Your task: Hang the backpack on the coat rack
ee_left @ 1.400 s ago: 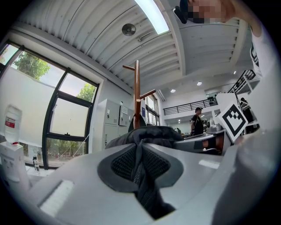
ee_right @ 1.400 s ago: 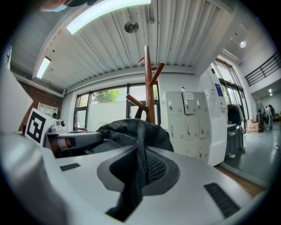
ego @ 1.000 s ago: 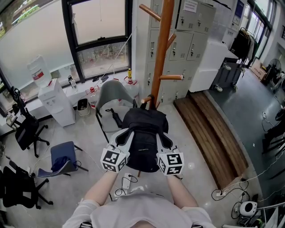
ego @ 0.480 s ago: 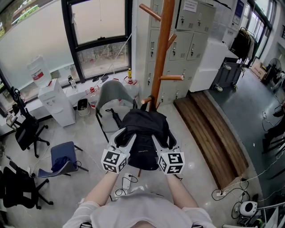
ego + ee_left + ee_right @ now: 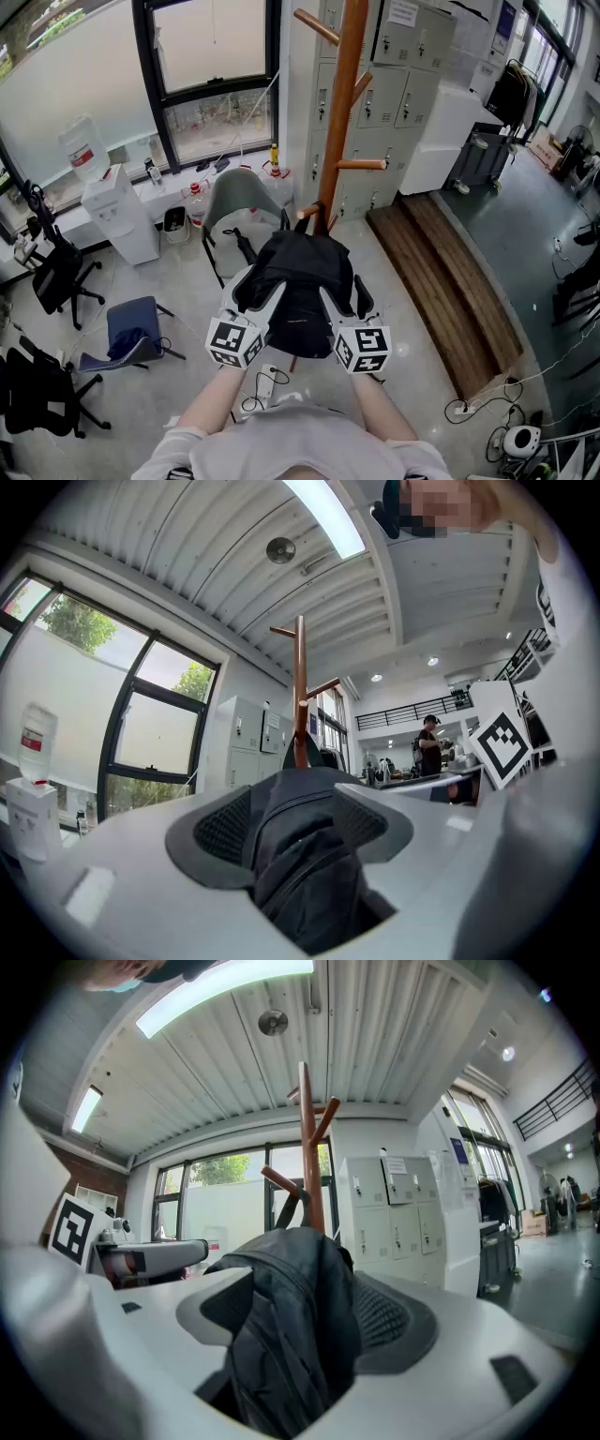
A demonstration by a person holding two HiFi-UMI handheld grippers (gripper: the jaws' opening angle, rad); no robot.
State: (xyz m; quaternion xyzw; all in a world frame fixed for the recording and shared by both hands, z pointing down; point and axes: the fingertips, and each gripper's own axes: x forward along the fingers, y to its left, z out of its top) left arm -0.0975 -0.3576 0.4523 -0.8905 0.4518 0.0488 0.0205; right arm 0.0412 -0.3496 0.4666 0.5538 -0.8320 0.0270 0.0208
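Observation:
The black backpack hangs against the brown wooden coat rack, its top handle at a low peg. My left gripper is at the bag's left side and my right gripper at its right side. Both sets of jaws are opening and stand spread wide. In the left gripper view, dark fabric of the backpack still lies between the pads, with the coat rack behind. The right gripper view shows the backpack bunched between its pads, and the handle looped on the rack.
A grey chair stands just behind the bag by the window. Grey lockers and a raised wooden platform are to the right. A water dispenser, office chairs and a blue seat are to the left. A person stands far off.
Both grippers' jaws have spread from a tight pinch on the backpack to wide apart. The left gripper's cube shifted slightly down and left. The backpack stays on the rack.

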